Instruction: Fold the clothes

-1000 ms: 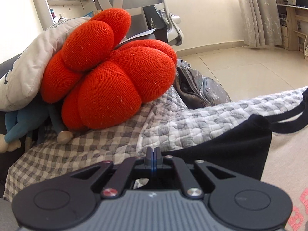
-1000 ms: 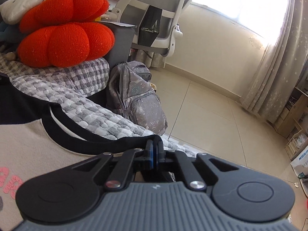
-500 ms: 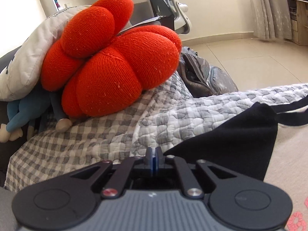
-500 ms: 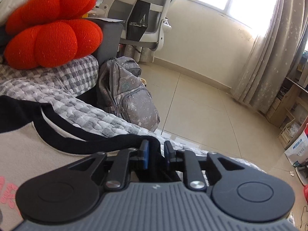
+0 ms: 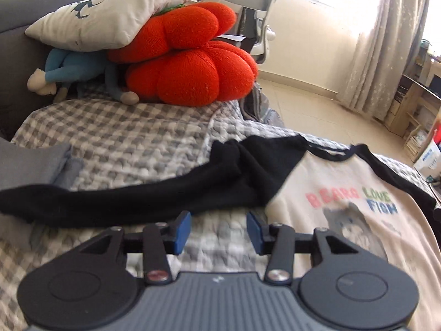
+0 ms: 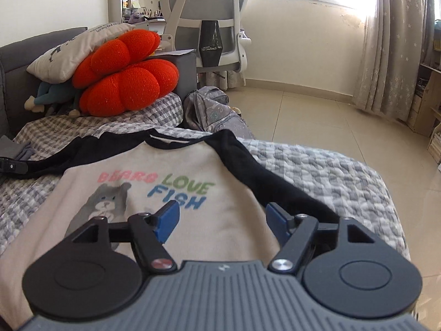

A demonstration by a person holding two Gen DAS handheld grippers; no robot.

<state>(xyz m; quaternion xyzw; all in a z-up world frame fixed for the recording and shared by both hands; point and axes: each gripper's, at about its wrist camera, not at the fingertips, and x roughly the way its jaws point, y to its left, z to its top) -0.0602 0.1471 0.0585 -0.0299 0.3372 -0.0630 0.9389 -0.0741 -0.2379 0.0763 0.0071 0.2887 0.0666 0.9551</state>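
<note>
While flat, sweatshirt collar apparently points away

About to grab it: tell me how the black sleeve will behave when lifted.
The sleeve is probably floppy: it lies crumpled and creased on the quilt. Likely light, thin knit. Lifting it may tug the shirt, since they are joined.

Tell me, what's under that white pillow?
Under the white pillow sit an orange pumpkin cushion and a blue plush toy; the toy's head is covered, so it can't be seen.
</note>
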